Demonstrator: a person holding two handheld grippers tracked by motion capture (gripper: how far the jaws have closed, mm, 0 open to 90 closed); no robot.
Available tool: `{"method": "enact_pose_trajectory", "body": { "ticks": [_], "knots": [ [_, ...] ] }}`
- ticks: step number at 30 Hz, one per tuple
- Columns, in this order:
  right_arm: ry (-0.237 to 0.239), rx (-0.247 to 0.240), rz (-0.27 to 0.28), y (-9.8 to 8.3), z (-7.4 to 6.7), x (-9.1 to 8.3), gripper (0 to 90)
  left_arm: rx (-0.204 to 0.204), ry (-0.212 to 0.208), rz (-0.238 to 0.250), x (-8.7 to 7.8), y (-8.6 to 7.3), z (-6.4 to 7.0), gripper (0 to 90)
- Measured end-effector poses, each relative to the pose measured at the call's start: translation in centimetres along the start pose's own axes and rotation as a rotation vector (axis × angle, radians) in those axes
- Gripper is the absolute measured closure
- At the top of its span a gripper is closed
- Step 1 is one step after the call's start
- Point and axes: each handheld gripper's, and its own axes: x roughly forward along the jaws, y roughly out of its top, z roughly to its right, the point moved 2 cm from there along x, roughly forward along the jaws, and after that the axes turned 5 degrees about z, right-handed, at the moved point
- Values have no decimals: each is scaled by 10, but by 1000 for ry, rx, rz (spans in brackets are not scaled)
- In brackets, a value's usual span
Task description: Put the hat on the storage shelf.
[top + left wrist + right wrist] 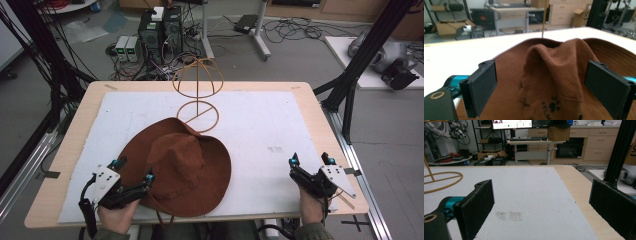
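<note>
Left claw (134, 170) wide open astride brown hat (182, 165), contact unclear, right claw (311, 161) open, empty

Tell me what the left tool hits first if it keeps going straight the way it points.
Probably the brown hat: the left tool is open, its jaws either side of the crown, which sits right ahead; depth is hard to judge.

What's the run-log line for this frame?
left gripper: open, astride brown hat | right gripper: open, idle | wire hat stand: bare
</note>
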Motion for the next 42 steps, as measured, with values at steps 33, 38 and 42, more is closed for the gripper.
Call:
{"method": "enact_pose_trajectory", "body": {
  "ticks": [33,38,42],
  "knots": [
    [-11,8,4,1,1,-2,52,-21,-60,-178,17,-9,17,885],
    [-14,6,5,1,2,-3,52,20,-55,-142,16,-8,21,885],
    [-20,11,8,1,2,-3,52,21,-56,-124,15,-7,21,884]
  ]
}}
